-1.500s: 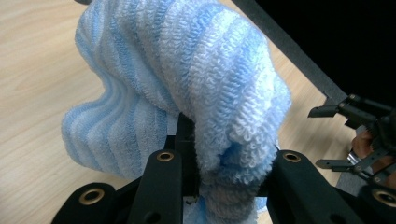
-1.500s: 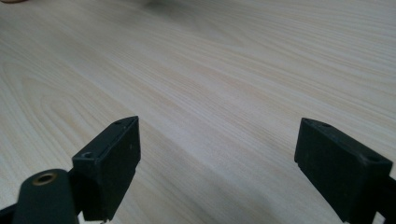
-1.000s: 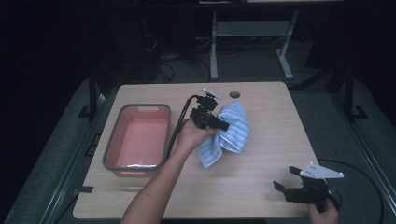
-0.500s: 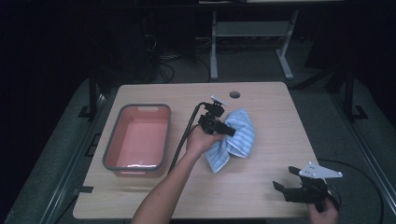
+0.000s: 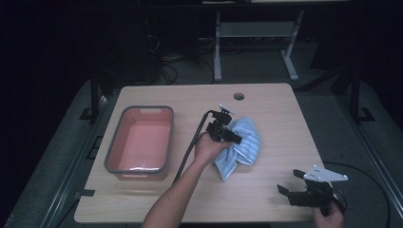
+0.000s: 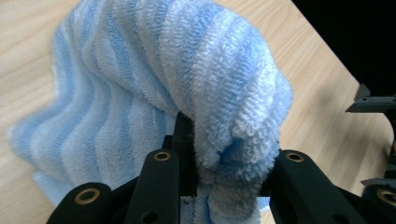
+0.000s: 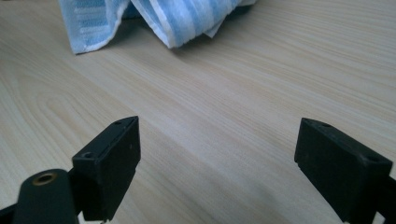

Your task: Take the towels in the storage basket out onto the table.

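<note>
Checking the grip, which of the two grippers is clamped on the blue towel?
The left gripper, mid-table, pinches the striped towel; the right gripper stands open over bare wood.

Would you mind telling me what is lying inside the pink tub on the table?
The pink tub looks bare inside: only its pale pink floor shows in the high view, with a bright glint near the front. Its front wall hides a narrow strip of that floor, so anything small and flat there cannot be judged.
</note>
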Available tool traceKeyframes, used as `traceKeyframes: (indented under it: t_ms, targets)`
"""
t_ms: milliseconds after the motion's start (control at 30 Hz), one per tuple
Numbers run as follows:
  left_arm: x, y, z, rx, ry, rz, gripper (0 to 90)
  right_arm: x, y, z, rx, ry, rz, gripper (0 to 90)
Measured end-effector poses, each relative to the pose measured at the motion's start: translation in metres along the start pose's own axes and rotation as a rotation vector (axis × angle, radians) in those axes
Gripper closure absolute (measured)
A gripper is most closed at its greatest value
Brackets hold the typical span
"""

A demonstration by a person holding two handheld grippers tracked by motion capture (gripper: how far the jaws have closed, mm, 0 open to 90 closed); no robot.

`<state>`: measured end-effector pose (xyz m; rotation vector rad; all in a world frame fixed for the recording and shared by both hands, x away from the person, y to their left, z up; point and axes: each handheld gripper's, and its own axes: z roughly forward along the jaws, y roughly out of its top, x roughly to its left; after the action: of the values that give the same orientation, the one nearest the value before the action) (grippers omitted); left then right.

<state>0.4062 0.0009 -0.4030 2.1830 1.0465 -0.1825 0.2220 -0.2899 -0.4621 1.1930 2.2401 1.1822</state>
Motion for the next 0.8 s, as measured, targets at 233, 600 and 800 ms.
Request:
traceKeyframes:
  t_ms: [233,600,800]
  targets:
    - [0.001,-0.008,0.015,0.009,0.002,-0.013,69.8,0.001,0.0,-0.001,-0.001,0.002,-0.004,13.7]
    - [-0.002,-0.015,0.021,0.02,0.021,0.012,61.0,0.0,0.0,-0.003,-0.007,-0.001,-0.005,13.8]
    - [-0.005,-0.017,0.011,-0.014,0.022,0.02,43.8,0.001,0.0,-0.003,-0.007,-0.004,-0.009,13.7]
